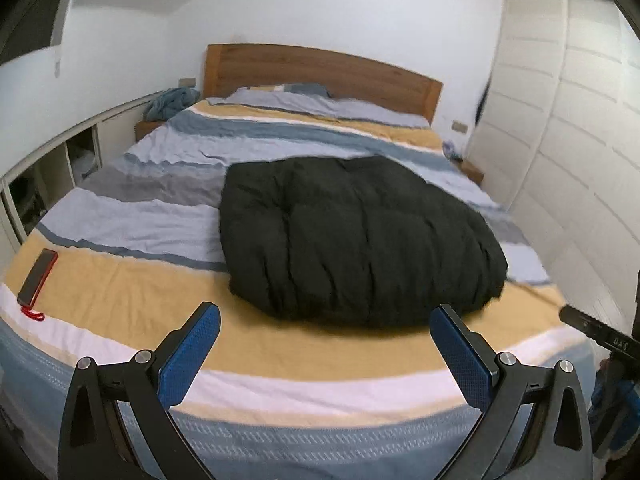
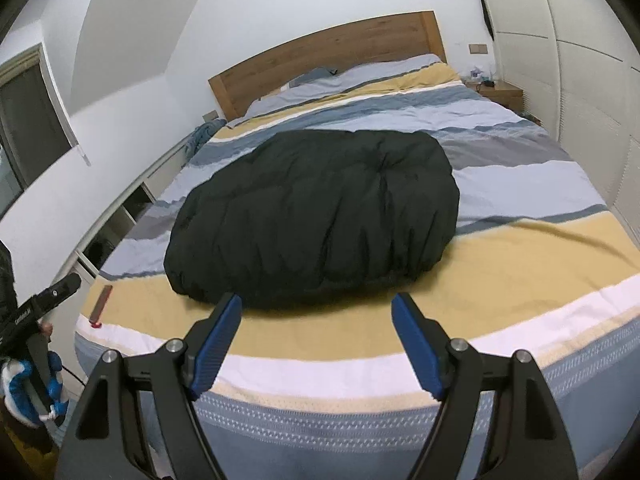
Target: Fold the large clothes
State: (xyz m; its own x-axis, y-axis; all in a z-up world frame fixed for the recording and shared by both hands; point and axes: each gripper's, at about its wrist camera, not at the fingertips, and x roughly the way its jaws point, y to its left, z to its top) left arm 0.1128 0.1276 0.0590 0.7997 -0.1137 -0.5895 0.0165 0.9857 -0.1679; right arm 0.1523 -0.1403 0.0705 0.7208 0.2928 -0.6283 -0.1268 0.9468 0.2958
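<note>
A black puffy coat [image 1: 352, 236] lies bunched on the striped bed [image 1: 132, 216], just beyond both tongs. The left tongs [image 1: 325, 316] and right tongs [image 2: 317, 304] hover spread wide, empty, above the foot of the bed, not touching the coat

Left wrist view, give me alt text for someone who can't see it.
A puffy black garment lies bundled on a striped bed, beyond the open left gripper with blue-padded fingers. A red-edged phone rests near the bed's left corner, with a wooden headboard behind.
</note>
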